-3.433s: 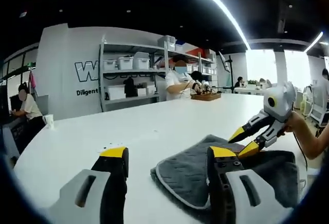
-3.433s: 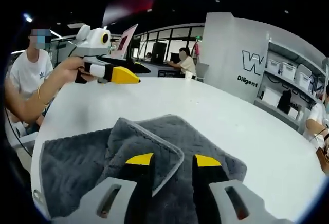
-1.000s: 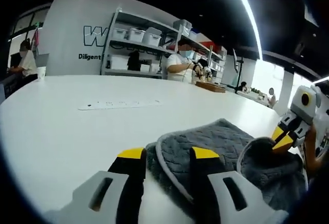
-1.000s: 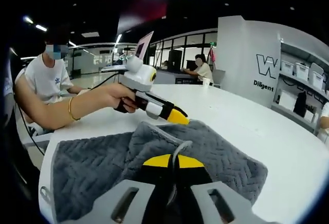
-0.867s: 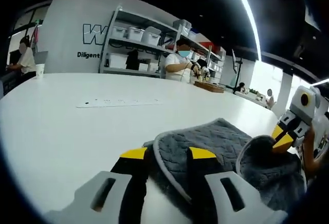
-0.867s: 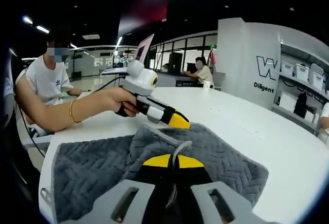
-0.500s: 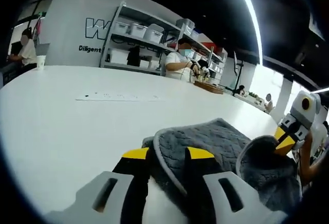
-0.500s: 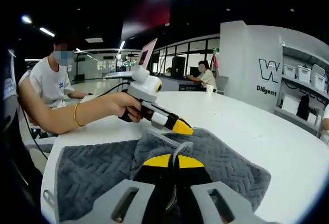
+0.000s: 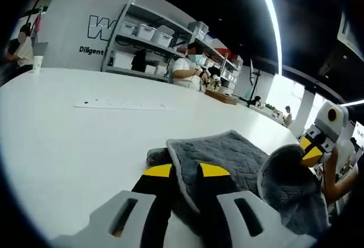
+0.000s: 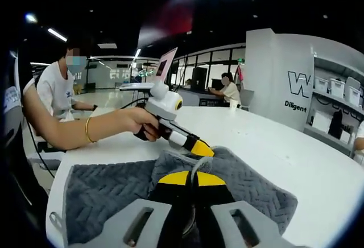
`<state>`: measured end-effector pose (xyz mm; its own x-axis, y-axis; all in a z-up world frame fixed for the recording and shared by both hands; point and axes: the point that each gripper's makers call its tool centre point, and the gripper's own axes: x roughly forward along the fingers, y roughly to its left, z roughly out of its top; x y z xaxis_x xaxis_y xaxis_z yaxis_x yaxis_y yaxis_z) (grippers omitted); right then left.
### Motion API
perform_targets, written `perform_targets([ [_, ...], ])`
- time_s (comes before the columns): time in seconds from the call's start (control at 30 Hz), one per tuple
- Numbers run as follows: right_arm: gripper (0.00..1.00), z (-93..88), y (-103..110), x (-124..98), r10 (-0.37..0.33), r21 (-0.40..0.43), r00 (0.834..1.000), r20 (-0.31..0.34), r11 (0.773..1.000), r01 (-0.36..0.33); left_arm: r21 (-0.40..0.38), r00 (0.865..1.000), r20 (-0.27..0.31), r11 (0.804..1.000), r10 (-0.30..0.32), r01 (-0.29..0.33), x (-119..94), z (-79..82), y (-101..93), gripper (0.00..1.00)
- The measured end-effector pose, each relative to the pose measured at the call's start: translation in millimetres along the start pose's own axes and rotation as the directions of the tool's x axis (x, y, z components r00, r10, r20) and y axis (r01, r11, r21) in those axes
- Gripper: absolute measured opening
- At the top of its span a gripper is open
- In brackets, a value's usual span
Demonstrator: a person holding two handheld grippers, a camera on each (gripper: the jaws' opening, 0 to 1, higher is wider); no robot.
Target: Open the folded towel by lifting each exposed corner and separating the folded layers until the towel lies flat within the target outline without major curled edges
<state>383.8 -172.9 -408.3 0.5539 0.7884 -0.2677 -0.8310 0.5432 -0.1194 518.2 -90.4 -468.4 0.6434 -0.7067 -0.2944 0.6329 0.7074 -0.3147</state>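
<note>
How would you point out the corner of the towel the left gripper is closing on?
On the white table, find the dark grey quilted towel. Its near top layer ends in a rounded corner flap, caught between the left gripper and its yellow-tipped jaws. Pale piping edges it, and it lies flatter than the bunched fold beside the right gripper.

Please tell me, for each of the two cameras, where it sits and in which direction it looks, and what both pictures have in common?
Left gripper view: rides on the left gripper, low over the white table, facing the shelves; its jaws pinch the gray towel; the right gripper enters from the right.
Right gripper view: rides on the right gripper, facing the opposite way, toward the person's hand holding the left gripper; its jaws are closed on a lifted towel edge.
Shared: towel, table, both grippers.
</note>
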Motion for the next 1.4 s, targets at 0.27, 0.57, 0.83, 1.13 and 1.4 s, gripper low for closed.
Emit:
perform_targets([
  [0.27, 0.0, 5.5, 1.2, -2.4, 0.002, -0.02, 1.0, 0.012, 1.0, -0.001, -0.047, 1.0, 0.014, 0.999, 0.004, -0.003, 0.9, -2.3, 2.1, 0.09],
  [0.57, 0.0, 9.3, 1.8, -5.1, -0.007, -0.034, 1.0, 0.018, 0.999, 0.007, -0.187, 0.999, 0.046, 0.982, -0.003, 0.012, 1.3, 0.0, 0.5, 0.02],
  [0.83, 0.0, 9.3, 0.5, -12.1, -0.036, -0.012, 0.999, 0.022, 0.999, 0.036, -0.243, 0.998, 0.055, 0.97, -0.005, 0.018, 2.5, 1.4, -1.7, 0.02],
  [1.13, 0.0, 36.6, 2.4, -45.8, -0.088, -0.027, 0.989, 0.123, 0.995, 0.092, -0.204, 0.991, 0.132, 0.977, -0.036, 0.063, 3.6, 25.9, -18.6, 0.02],
  [1.4, 0.0, 40.2, -1.1, -71.8, -0.138, -0.011, 0.978, 0.154, 0.99, 0.141, -0.183, 0.988, 0.14, 0.979, -0.059, 0.085, 12.3, 42.7, -42.9, 0.02],
])
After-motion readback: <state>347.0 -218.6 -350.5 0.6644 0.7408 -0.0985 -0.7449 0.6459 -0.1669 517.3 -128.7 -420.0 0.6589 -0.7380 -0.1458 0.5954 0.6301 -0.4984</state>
